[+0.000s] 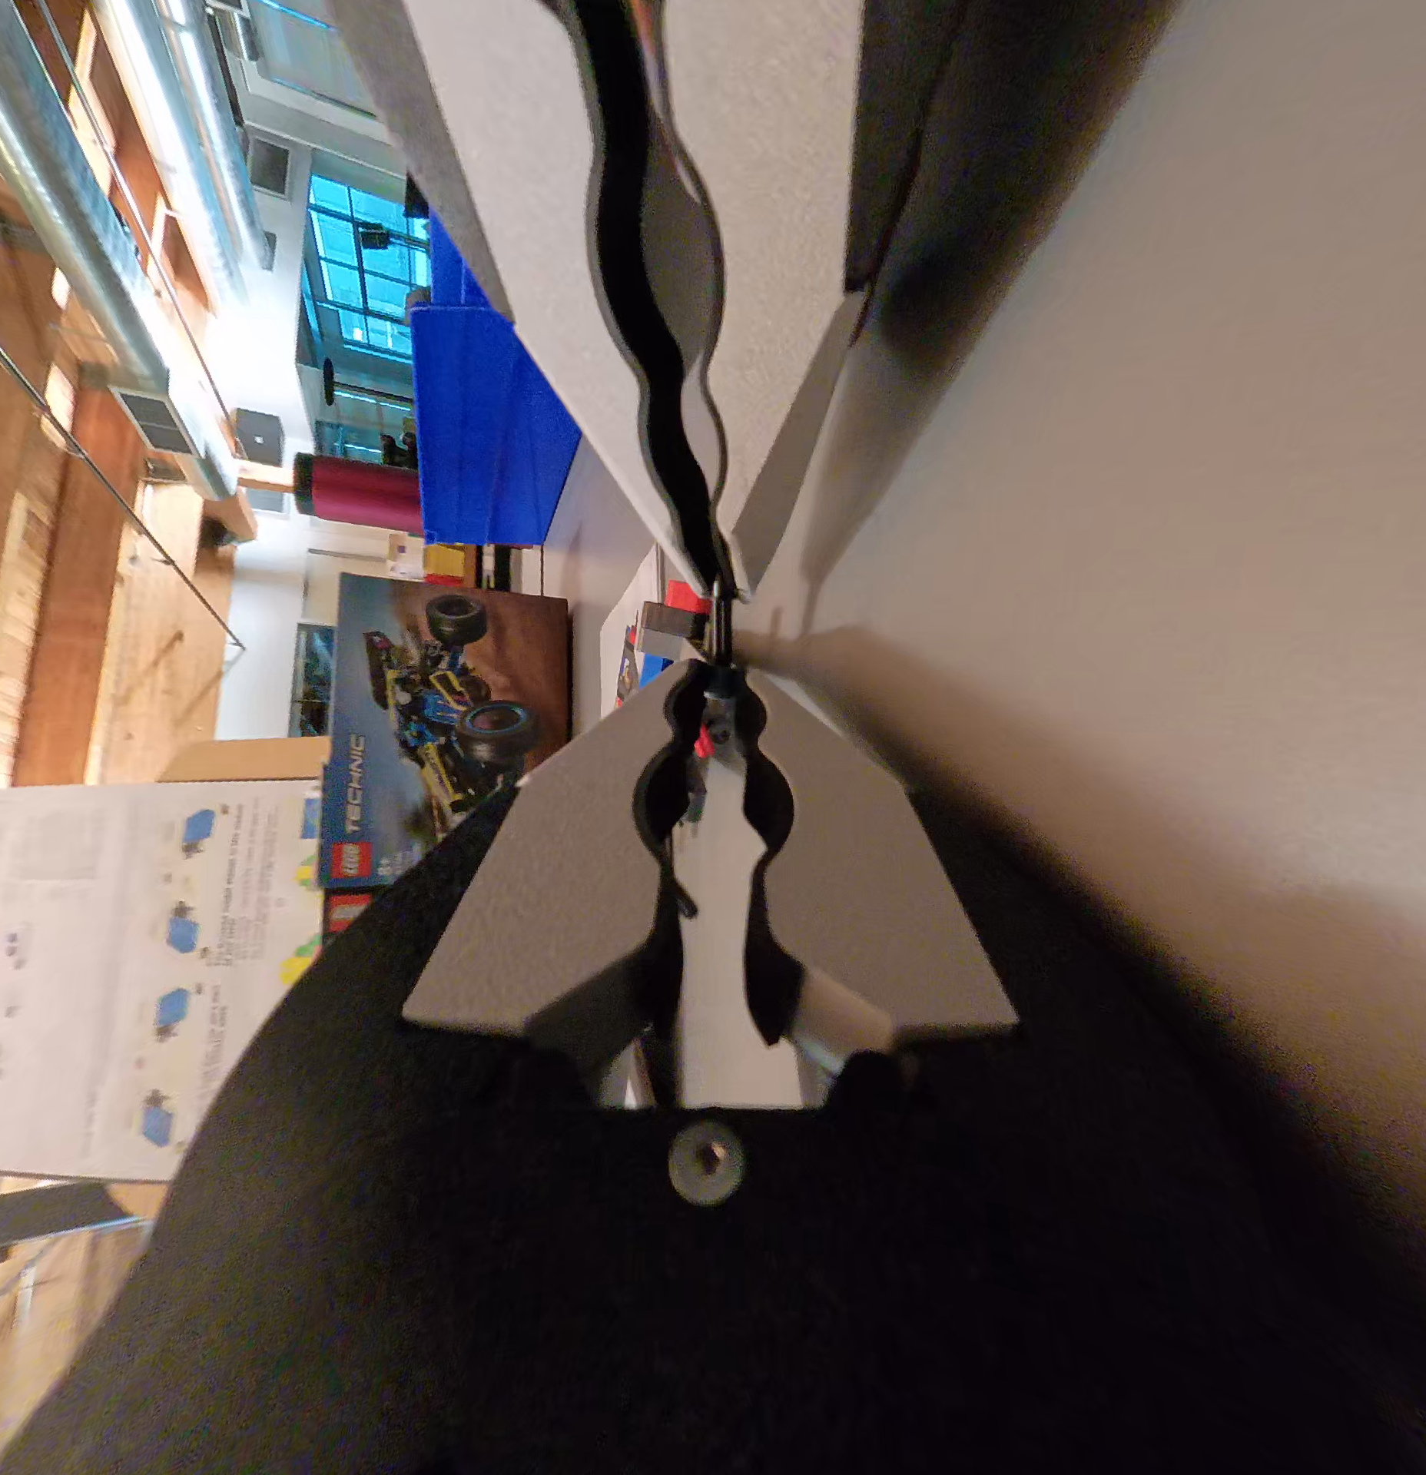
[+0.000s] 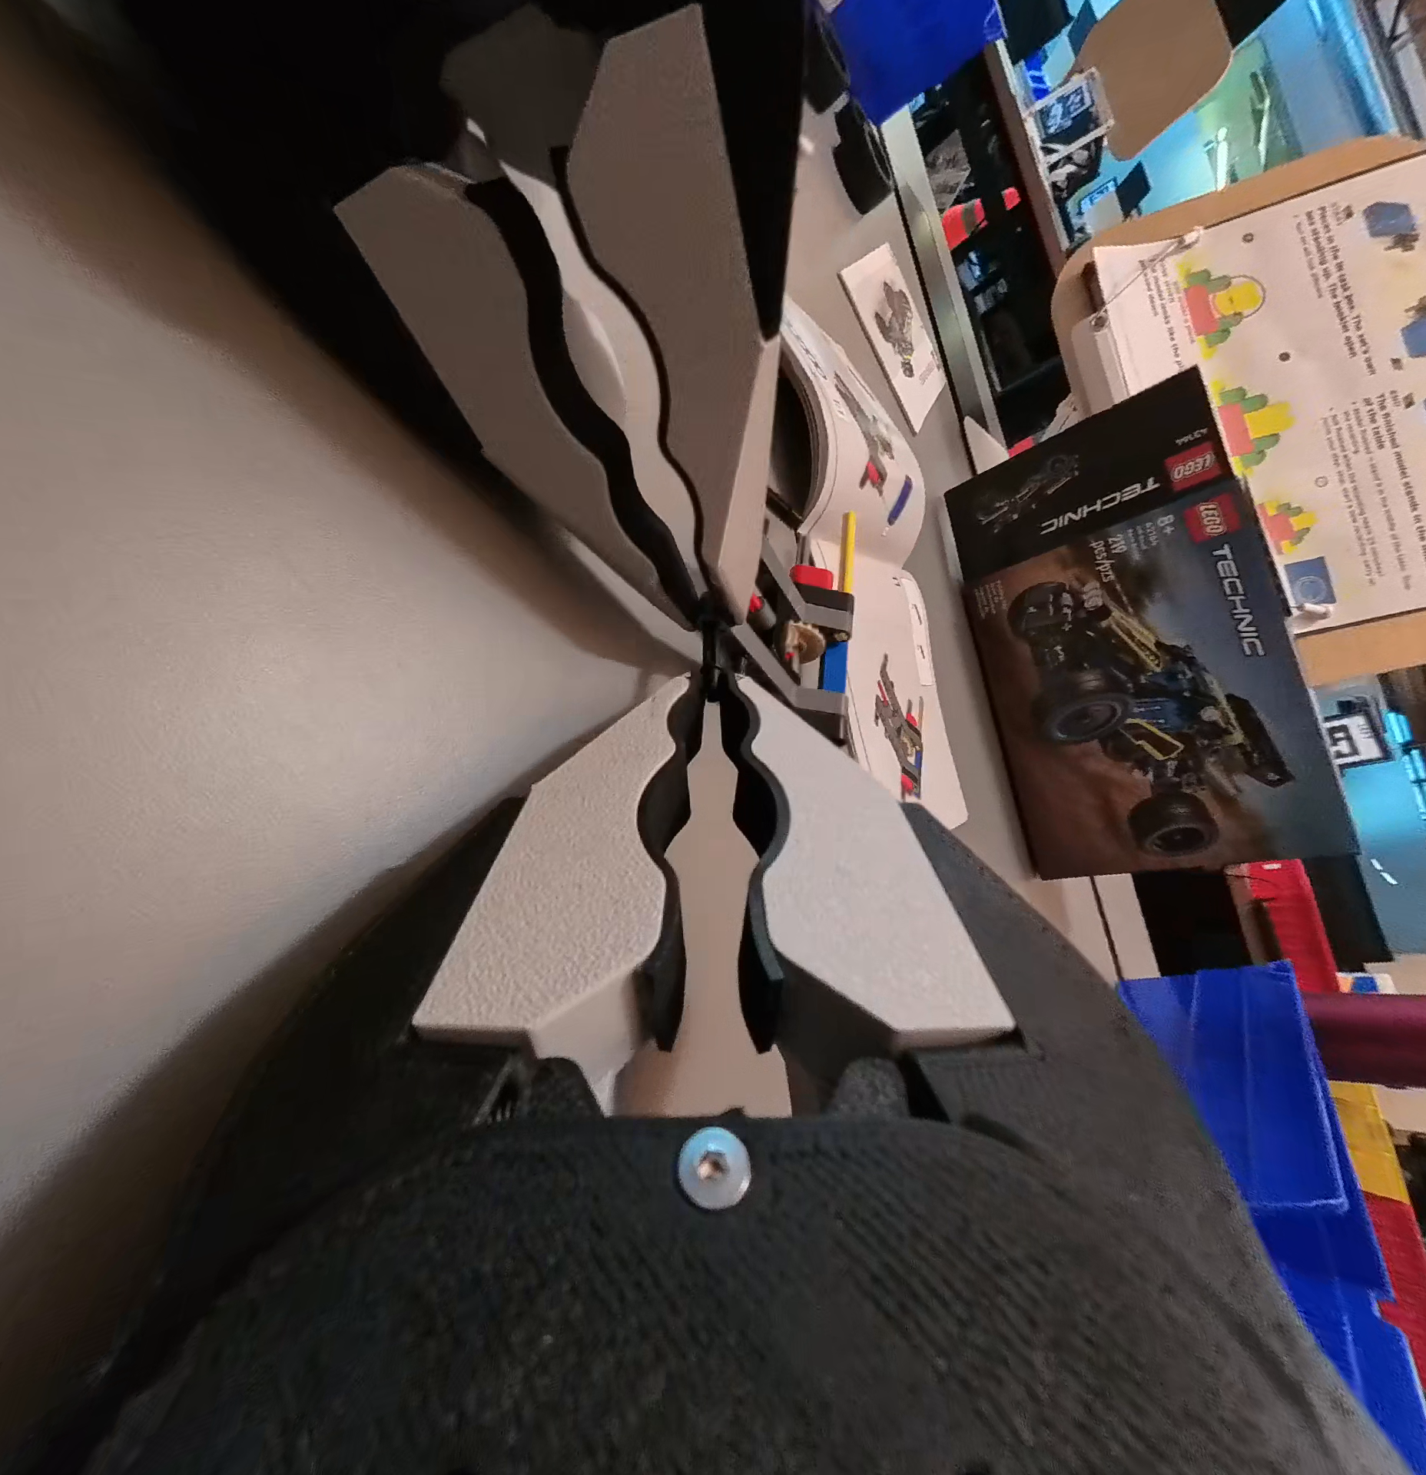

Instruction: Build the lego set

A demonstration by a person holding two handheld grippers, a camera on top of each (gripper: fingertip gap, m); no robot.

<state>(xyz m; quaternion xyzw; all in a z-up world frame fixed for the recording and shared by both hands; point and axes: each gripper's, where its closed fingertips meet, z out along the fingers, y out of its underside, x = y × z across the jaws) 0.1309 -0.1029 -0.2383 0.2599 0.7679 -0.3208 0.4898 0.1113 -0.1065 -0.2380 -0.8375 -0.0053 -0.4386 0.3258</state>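
Observation:
My left gripper [image 1: 718,678] and right gripper [image 2: 711,686] meet tip to tip just above the white table [image 1: 1133,519]. The left one is shut on a small dark grey-blue lego piece with a red bit [image 1: 714,714]. The right one, which enters the left wrist view from the top [image 1: 722,595], is shut on a thin black lego piece [image 1: 722,626] that spans the gap between the tips. That black piece also shows in the right wrist view [image 2: 708,638], below the left gripper [image 2: 706,603]. A partly built grey, red and blue model [image 2: 821,630] lies behind them on the open booklet [image 2: 893,607].
The lego box [image 2: 1157,638] stands upright past the booklet. A printed sheet on cardboard [image 2: 1292,359] stands beside it. Blue bins [image 1: 486,431] and a maroon bottle [image 1: 358,491] sit at the table's far side. A small leaflet [image 2: 893,327] lies flat. The tips of both grippers are at nearly the same place.

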